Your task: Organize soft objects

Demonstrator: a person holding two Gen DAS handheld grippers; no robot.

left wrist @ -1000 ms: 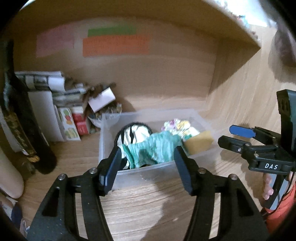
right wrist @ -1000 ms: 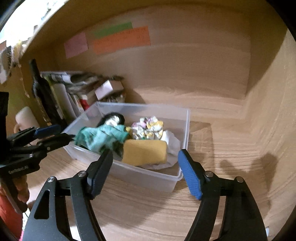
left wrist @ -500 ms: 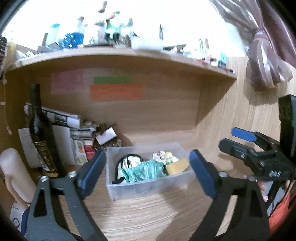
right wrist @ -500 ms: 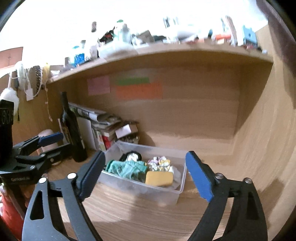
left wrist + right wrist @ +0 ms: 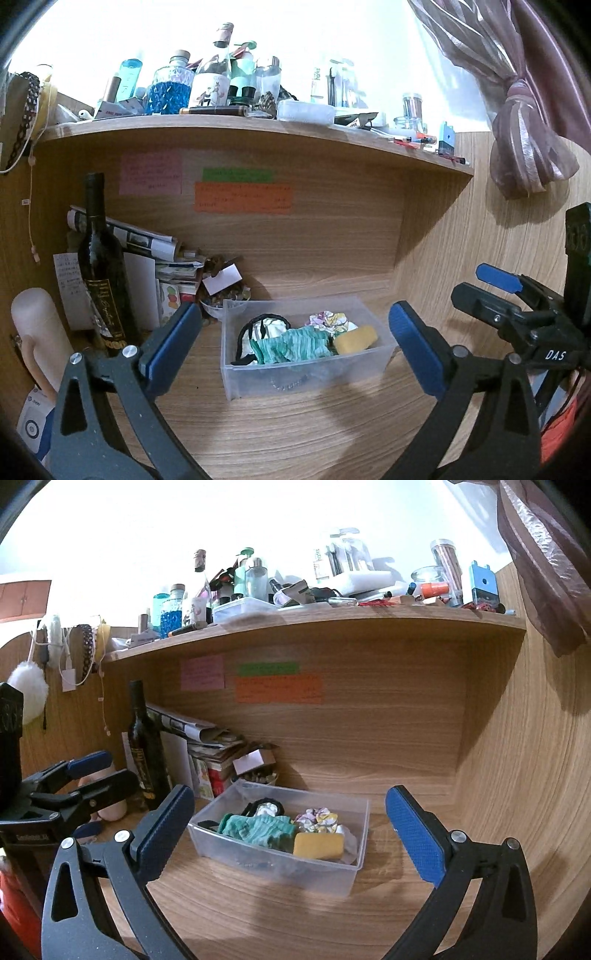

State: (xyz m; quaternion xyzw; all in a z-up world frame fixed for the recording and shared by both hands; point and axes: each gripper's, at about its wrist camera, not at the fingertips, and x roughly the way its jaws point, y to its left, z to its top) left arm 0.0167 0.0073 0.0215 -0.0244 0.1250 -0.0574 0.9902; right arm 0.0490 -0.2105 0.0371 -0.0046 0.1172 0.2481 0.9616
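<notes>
While both my claws hang above the wooden desk (image 5: pixel 295 435), my left gripper (image 5: pixel 293 349) stands released, its blue-padded fingers (image 5: pixel 173 347) spread wide with nothing between them, and my right gripper (image 5: pixel 290 836) is spread just as wide and carries nothing either. Seen past each pair of fingers, the clear plastic bin (image 5: pixel 303 376) sits on the desk under the shelf (image 5: pixel 258 125), and neither claw touches it. Inside it lie the soft things: a green cloth (image 5: pixel 291 345) bunched in the middle, a black-and-white piece (image 5: pixel 264 326) at the bin's left end just behind the cloth, a floral scrunchie (image 5: pixel 328 319) toward the back right, and a yellow sponge (image 5: pixel 354 339) at the right end, touching the green cloth. From the right wrist view a bit of white fabric (image 5: pixel 349 840) shows beside the sponge. Left of the bin stands a dark wine bottle (image 5: pixel 101 273) in front of a stack of papers and booklets (image 5: pixel 162 258). Coloured paper notes (image 5: pixel 243 197) are stuck on the back panel. Bottles and jars (image 5: pixel 207 85) crowd the shelf top.
</notes>
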